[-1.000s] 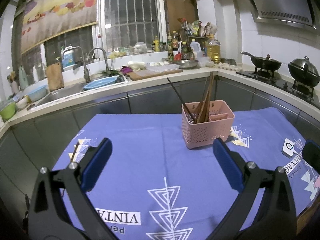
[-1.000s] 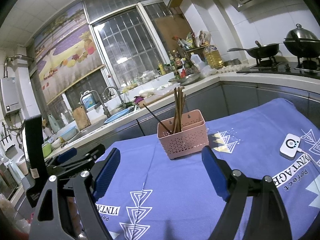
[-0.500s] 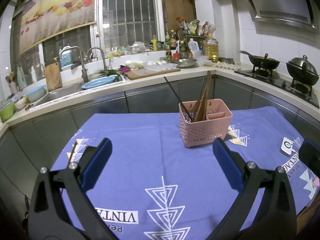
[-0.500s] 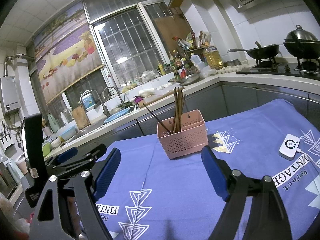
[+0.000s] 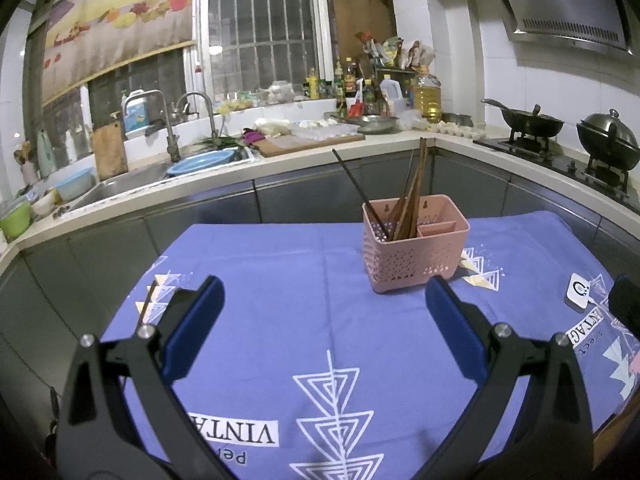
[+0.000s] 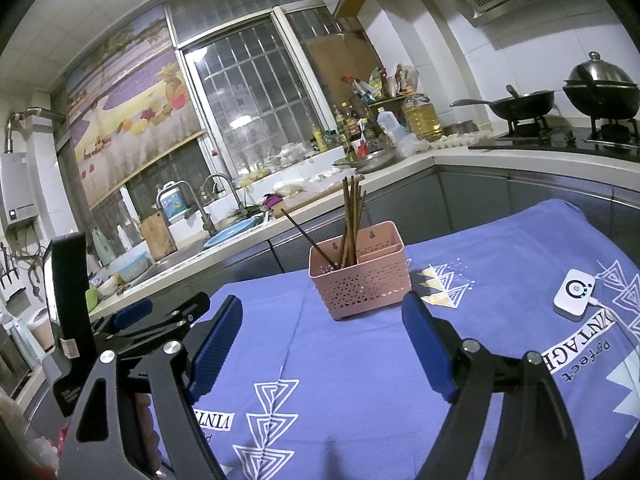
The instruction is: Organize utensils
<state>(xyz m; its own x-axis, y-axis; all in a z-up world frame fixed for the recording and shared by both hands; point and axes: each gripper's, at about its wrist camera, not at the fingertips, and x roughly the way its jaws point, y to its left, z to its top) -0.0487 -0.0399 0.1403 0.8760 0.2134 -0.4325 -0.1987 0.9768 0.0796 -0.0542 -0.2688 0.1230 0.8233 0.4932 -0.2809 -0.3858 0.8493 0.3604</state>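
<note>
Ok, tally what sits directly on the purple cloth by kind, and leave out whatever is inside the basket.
Pink basket: 1
White device: 1
Loose dark chopstick, near the cloth's left edge: 1
Total: 3

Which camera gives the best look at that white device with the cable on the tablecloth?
The right wrist view: the white device shows whole, with its cable. In the left wrist view it sits near the frame's right edge, smaller and partly cut off.
</note>
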